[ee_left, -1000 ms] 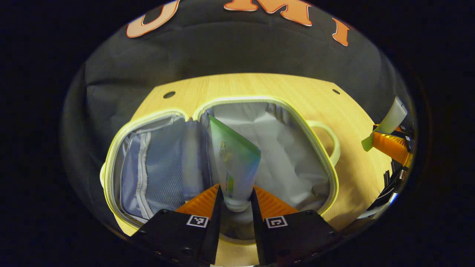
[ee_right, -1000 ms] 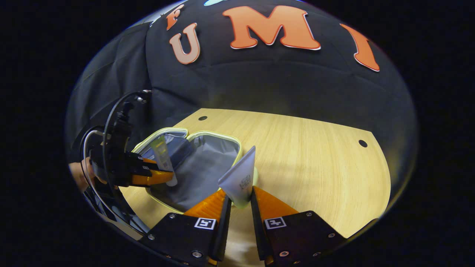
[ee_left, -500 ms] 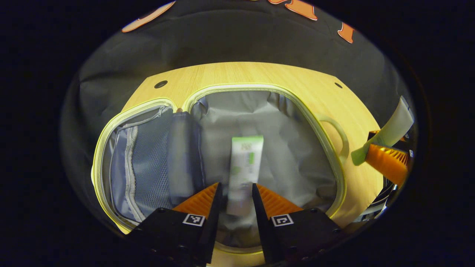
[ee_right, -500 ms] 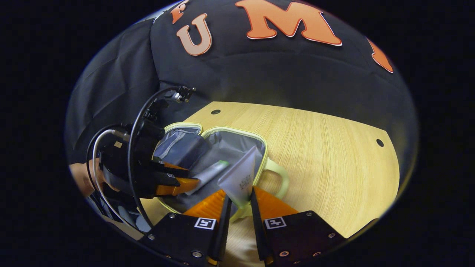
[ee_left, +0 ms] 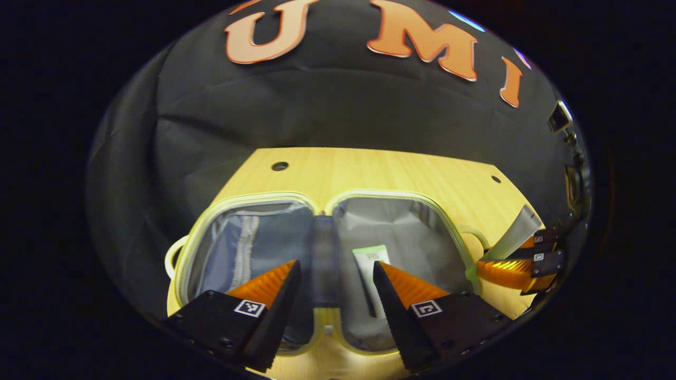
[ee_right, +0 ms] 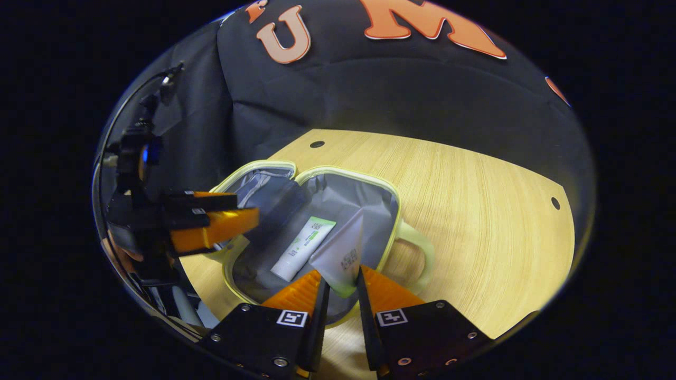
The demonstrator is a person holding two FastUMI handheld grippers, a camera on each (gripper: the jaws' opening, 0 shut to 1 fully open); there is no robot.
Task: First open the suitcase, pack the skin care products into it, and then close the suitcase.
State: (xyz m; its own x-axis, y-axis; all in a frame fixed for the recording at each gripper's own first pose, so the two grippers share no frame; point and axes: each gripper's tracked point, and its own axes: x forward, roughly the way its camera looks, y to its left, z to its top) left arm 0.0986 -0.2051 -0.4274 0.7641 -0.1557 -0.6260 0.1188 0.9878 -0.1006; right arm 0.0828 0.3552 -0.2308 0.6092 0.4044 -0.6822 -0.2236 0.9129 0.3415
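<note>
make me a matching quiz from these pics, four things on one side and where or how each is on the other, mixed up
Things:
1. white-green tube
2. pale tube
3. left gripper
4. suitcase

States:
A. open, holding nothing
B. lying flat on the grey lining
C. lying open on the table
D. pinched in the right gripper, above the suitcase

Pairs: 1-B, 2-D, 3-A, 4-C

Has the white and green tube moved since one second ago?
Yes. The tube left the left gripper and now lies inside the suitcase.
</note>
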